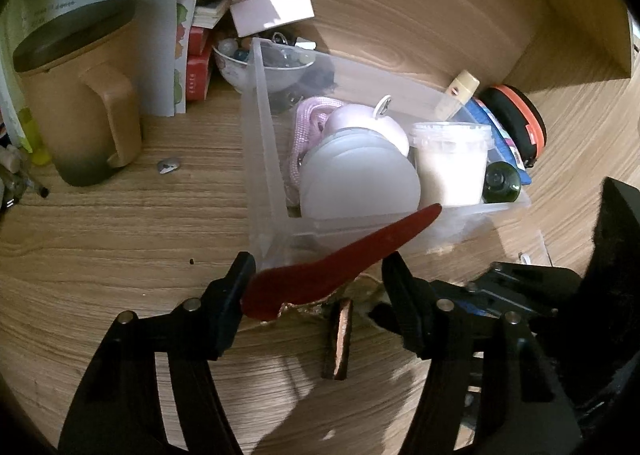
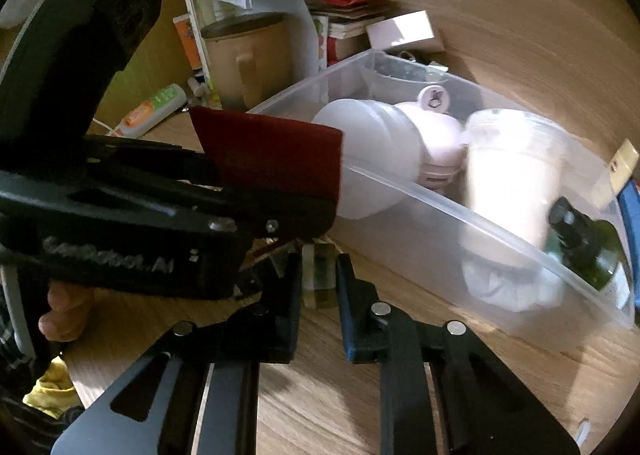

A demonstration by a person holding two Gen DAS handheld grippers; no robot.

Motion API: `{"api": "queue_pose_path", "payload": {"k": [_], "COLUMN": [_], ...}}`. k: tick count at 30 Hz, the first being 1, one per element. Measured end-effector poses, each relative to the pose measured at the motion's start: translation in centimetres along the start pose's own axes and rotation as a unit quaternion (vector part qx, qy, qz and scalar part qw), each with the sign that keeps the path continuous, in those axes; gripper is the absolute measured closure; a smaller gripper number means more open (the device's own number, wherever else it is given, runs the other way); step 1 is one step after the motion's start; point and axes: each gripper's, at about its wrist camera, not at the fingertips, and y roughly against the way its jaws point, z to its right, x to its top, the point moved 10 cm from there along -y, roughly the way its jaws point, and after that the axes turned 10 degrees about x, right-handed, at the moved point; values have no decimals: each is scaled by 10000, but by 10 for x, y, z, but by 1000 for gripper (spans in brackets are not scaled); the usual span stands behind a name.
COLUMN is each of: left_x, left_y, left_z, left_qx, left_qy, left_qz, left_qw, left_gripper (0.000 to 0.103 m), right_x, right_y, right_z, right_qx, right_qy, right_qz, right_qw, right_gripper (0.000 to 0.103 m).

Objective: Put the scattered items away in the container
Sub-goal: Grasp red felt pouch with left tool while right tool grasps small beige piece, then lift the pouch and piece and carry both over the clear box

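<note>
Most of the tidying looks done, I judge: my clear bin (image 1: 264, 143) already holds a white cup (image 1: 450, 163), a pale round bottle (image 1: 360, 171), a pink cord (image 1: 306, 123) and a dark green bottle (image 1: 502, 183). A flat red card (image 1: 340, 267) hangs off my left tongs (image 1: 320, 275); the jaws stand wide, the card touching only the left finger, so whether they truly grip it I cannot tell. Its long axis runs from 8 o'clock up toward 2 o'clock, tip over the bin's near wall. My right tongs (image 2: 318, 275) are narrowed around a small pale block (image 2: 319, 275) just short of the bin. A little grey pebble (image 1: 168, 166) lies loose on the desk (image 1: 100, 235) at 9 o'clock.
</note>
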Motion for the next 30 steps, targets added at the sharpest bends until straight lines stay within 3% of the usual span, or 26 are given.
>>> {"api": "queue_pose_path", "payload": {"k": [11,13,16,18,21,24,30], "left_x": [-5,-7,-14,-19,-27,-29,-24], "left_y": [-16,-15,-12,-9,-4,8,41], "left_z": [-6,-8,-15,-21,-29,-35,-30], "left_qx": [294,358,467,478,481,779,913], "left_qy": [504,536,585,627,636,533,323], "left_qz": [-134,-61,-65,-101,-140,111,595], "left_qw": [9982,9979,9972,9968,9967,9955,9935], "left_gripper": [36,41,57,75,93,94,94], "right_x": [-20,-22,-26,-27,-28,-26,-20], "right_y": [48,53,59,62,67,70,78], "right_z": [29,35,42,46,50,53,57], "right_qx": [-224,-236,-275,-301,-318,-344,-382], "right_qy": [-382,-458,-534,-572,-634,-683,-695], "right_qz": [284,312,346,377,445,513,660], "right_qw": [9986,9982,9976,9972,9965,9957,9947], "right_gripper": [88,88,88,88,88,88,88]}}
